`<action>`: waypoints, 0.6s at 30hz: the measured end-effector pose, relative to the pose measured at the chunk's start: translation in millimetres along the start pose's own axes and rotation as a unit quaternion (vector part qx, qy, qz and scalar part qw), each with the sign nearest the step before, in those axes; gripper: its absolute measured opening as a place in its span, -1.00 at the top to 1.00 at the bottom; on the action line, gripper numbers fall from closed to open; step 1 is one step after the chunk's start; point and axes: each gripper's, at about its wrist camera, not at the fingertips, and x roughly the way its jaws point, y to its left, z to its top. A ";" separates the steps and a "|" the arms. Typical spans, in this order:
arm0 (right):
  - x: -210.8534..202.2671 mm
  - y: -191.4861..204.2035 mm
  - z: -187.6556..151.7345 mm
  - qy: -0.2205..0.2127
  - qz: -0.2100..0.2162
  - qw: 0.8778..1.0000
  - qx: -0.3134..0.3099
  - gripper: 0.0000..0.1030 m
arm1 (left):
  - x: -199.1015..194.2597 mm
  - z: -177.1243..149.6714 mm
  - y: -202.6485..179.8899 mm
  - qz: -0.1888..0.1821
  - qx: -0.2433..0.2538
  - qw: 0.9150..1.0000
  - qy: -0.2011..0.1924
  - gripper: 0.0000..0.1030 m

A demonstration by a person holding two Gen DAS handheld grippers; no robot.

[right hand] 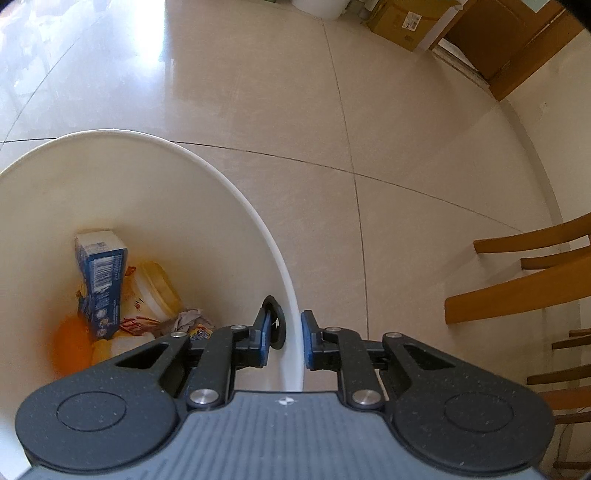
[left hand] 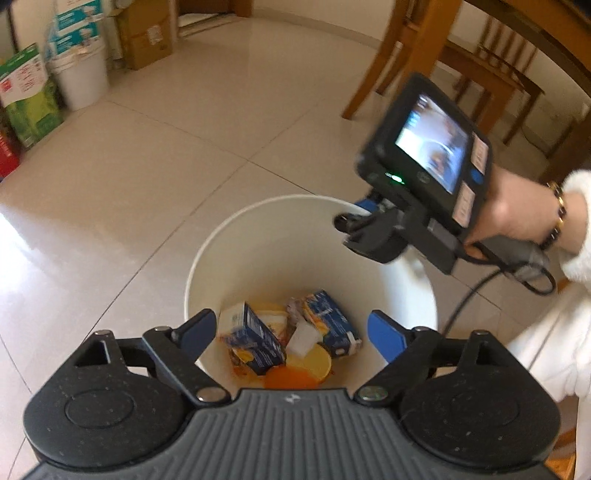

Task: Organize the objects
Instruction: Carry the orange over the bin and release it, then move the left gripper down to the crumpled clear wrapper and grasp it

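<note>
- White bucket [left hand: 207, 258]: on the tiled floor [left hand: 155, 155], lower centre of the left wrist view, lower left of the right wrist view; open-topped, round, thin plastic wall.
- Contents, at the bottom: two blue cartons [left hand: 255, 339], one tilted at left, one at right; a white scrap between them; yellow and orange pieces below; a pale yellow tub [right hand: 159, 291] and crumpled paper, seen in the right wrist view.
- Right hand-held gripper [right hand: 283, 339]: closed on the bucket's rim, one blue pad inside the wall, one outside; a dark round fitting on the inner wall just beside the inside pad. Same hold visible at right of the left wrist view, with a hand [left hand: 513, 214] and a white sleeve behind the unit.
- Left hand-held gripper [left hand: 291, 336]: wide open, empty, above the bucket mouth, pads apart from everything inside.
- Handling, judged: bucket light, wall stiff enough for a rim pinch yet likely to flex; smooth plastic, somewhat slippery; best hold at the rim, as taken. Cartons light, crushable, graspable across the flat faces.
- Surroundings: wooden chairs [right hand: 517, 291] at right; cardboard box [left hand: 146, 33] and a second white bucket [left hand: 79, 79] in the upper left of the left wrist view, well apart.
</note>
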 end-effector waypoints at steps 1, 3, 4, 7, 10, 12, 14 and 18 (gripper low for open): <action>-0.2 0.5 0.2 0.001 0.000 1.000 0.000 0.61 | 0.5 1.2 1.7 0.001 -0.006 1.000 -0.002 -0.73; 0.0 1.0 0.6 0.001 -0.001 1.000 0.000 0.61 | -2.0 0.7 6.9 0.009 -0.018 1.000 -0.005 -0.73; 0.2 0.8 0.9 0.001 -0.001 1.000 0.000 0.61 | -2.6 0.2 9.2 0.014 -0.022 1.000 -0.006 -0.73; 0.6 0.3 1.5 0.002 -0.001 1.000 0.002 0.61 | -4.6 -4.2 13.7 0.032 -0.031 0.999 -0.013 -0.74; 1.1 0.9 2.5 0.001 -0.003 1.000 -0.001 0.60 | -4.4 -12.3 23.2 0.056 -0.046 0.997 -0.020 -0.77; 2.1 1.6 2.1 0.001 -0.003 1.000 0.000 0.60 | -2.2 -20.1 30.4 0.072 -0.055 0.996 -0.019 -0.78; 2.3 1.6 1.8 0.000 -0.003 1.000 -0.001 0.60 | 1.6 -29.3 39.1 0.086 -0.070 0.994 -0.018 -0.78; 3.3 2.6 0.8 0.000 -0.005 1.000 -0.003 0.60 | 7.4 -51.5 59.6 0.114 -0.097 0.988 -0.022 -0.78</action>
